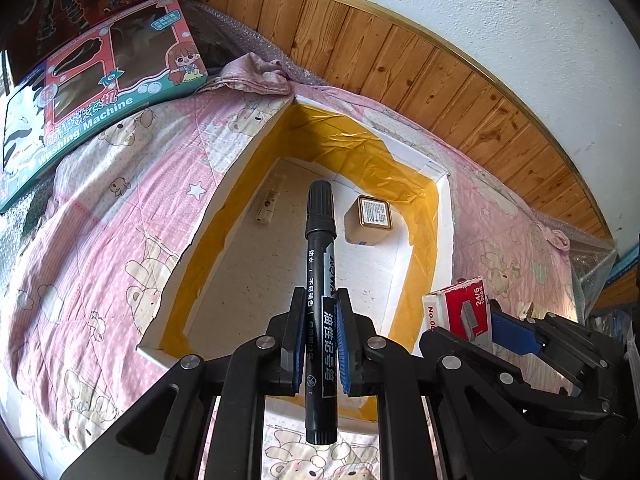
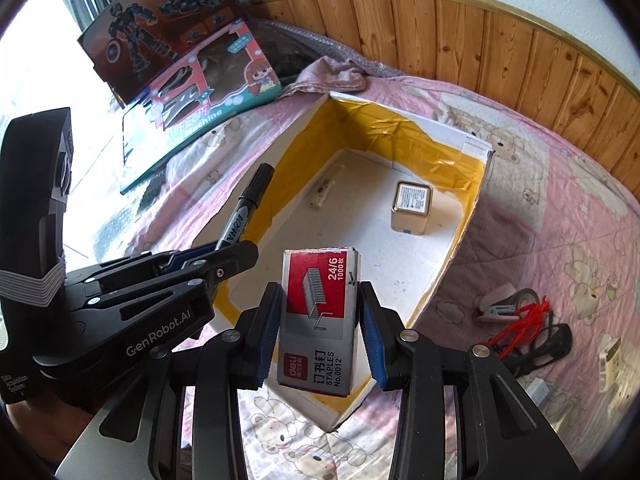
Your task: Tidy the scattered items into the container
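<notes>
A white foam container lined with yellow tape lies open on the pink quilt. Inside it sit a small tan box and a white tube. My left gripper is shut on a black marker, which points forward above the container's floor. To its right, my right gripper is shut on a red and grey staples box, held upright over the container's near corner. The right wrist view also shows the left gripper with the marker over the container's left wall.
On the quilt right of the container lie a pink stapler, a tape roll, a red cord, a black cable and small white items. Toy boxes lean at the back left. A wood-panelled wall runs behind.
</notes>
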`<state>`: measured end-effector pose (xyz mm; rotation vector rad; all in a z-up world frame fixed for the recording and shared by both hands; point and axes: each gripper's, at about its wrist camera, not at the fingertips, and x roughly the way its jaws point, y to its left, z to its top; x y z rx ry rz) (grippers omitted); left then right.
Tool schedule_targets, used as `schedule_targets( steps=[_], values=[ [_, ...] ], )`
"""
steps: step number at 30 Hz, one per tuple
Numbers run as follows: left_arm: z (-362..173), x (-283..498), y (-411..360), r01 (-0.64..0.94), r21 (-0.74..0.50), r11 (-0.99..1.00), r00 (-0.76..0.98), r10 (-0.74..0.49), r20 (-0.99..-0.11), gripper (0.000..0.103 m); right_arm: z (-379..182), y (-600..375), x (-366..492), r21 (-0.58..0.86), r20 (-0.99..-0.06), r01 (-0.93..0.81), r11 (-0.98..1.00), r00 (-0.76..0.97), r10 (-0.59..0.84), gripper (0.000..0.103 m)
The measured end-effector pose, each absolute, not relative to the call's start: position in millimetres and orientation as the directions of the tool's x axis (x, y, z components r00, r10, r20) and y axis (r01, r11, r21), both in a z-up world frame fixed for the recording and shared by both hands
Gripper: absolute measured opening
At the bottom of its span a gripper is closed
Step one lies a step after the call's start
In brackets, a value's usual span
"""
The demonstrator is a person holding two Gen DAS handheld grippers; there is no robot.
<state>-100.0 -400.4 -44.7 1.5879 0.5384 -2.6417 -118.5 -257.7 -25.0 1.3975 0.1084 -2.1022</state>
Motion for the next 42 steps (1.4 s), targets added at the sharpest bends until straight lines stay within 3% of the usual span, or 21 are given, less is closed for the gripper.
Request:
schedule_targets(
  steps=[21, 42],
  values=[
    [-82, -116, -408, 0.238, -0.313, -0.92, -0.389, 0.205, -0.898, 0.014, -46, -270, -181, 0.375, -0.852, 0.471, -0.799, -0.164, -0.497, 0.04],
    [-103, -154, -411, 0.253, -0.325, -0.911, -0.347, 0.228, -0.91, 0.014, -65, -311, -251, 0.321, -0.878, 0.488, -0.812, -0.168, -0.448, 0.04]
  ],
)
